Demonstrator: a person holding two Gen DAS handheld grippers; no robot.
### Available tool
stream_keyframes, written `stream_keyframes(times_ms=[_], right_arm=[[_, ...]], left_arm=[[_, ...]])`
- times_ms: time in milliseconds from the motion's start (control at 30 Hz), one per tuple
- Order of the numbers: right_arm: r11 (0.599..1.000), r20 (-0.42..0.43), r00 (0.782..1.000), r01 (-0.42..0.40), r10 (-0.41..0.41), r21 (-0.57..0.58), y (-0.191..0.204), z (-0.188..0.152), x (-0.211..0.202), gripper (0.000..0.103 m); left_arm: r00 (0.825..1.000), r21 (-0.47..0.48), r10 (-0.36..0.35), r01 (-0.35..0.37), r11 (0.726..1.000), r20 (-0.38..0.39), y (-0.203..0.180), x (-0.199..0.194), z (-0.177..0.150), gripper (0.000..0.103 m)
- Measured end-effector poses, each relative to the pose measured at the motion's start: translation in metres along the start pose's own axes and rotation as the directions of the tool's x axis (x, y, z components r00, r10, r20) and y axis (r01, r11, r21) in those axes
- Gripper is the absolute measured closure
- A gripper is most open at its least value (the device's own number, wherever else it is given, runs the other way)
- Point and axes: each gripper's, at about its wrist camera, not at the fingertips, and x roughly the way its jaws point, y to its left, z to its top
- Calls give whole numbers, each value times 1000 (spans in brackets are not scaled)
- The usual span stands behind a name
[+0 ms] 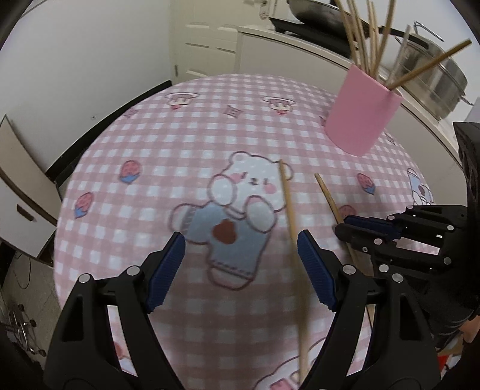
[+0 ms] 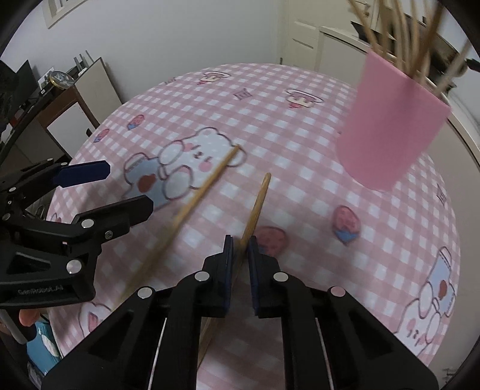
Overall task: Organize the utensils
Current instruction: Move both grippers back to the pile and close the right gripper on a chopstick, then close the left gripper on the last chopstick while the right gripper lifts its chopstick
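Two bamboo chopsticks are near the grippers over the pink checked tablecloth [image 1: 192, 126]. My right gripper [image 2: 240, 244] is shut on one chopstick [image 2: 258, 201], which points toward the pink holder [image 2: 390, 129]. That gripper also shows in the left wrist view [image 1: 345, 229]. My left gripper [image 1: 241, 243] is open; the other chopstick [image 1: 289, 210] lies between its fingers, close to the right finger [image 1: 315, 270]. This chopstick also shows in the right wrist view [image 2: 207, 186]. The pink holder [image 1: 363, 114] stands at the far right with several chopsticks [image 1: 369, 33] in it.
Behind the table runs a white counter [image 1: 300, 48] with a steel pot [image 1: 435, 78] and a dark pan [image 1: 315, 15]. A white door [image 1: 207, 42] is at the back. A wooden cabinet [image 2: 69, 114] stands left of the table.
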Motion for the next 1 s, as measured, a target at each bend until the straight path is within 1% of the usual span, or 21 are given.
stream_keyframes(times_ms=[133, 233, 400, 433, 467, 500, 533, 633, 667, 700, 833, 900, 1000], right_arm=[[1000, -8, 1000, 8, -8, 15, -19, -6, -6, 94], [999, -8, 1000, 5, -4, 33, -32, -10, -10, 94], [999, -6, 1000, -17, 17, 47, -41, -12, -12, 94], [999, -5, 1000, -21, 21, 49, -42, -13, -13, 94], [999, -4, 1000, -22, 23, 49, -42, -13, -13, 94], [999, -4, 1000, -24, 24, 48, -42, -13, -12, 94], [998, -5, 1000, -26, 26, 49, -42, -12, -12, 94], [998, -8, 1000, -29, 30, 48, -44, -12, -12, 94], [998, -11, 999, -30, 30, 46, -44, -12, -12, 93], [998, -15, 999, -31, 32, 45, -44, -11, -11, 93], [997, -18, 999, -39, 40, 63, -46, -6, -9, 93], [997, -18, 999, -34, 35, 66, -45, -3, -7, 93], [998, -15, 1000, -17, 18, 66, -42, -1, -5, 94]], left_arm=[[1000, 1, 1, -1, 1000, -23, -10, 9, 7, 26], [999, 3, -14, 15, 1000, -29, -18, 14, 11, 26], [999, 17, -10, 11, 1000, -44, -30, 23, 16, 27], [999, 27, -7, 8, 1000, -47, -32, 25, 16, 30], [999, 37, -2, 4, 999, -54, -35, 27, 16, 44], [997, 44, 0, 4, 999, -72, -37, 31, 16, 61], [996, 45, -2, 6, 999, -89, -38, 35, 16, 67], [997, 58, 12, -8, 998, -76, -41, 38, 17, 68], [997, 59, 16, -12, 998, -76, -42, 38, 17, 70], [997, 61, 21, -16, 998, -75, -42, 38, 17, 75], [997, 61, 25, -21, 998, -70, -42, 39, 19, 85], [997, 63, 25, -20, 998, -69, -42, 39, 19, 93], [998, 56, 22, -19, 998, -66, -43, 40, 20, 96]])
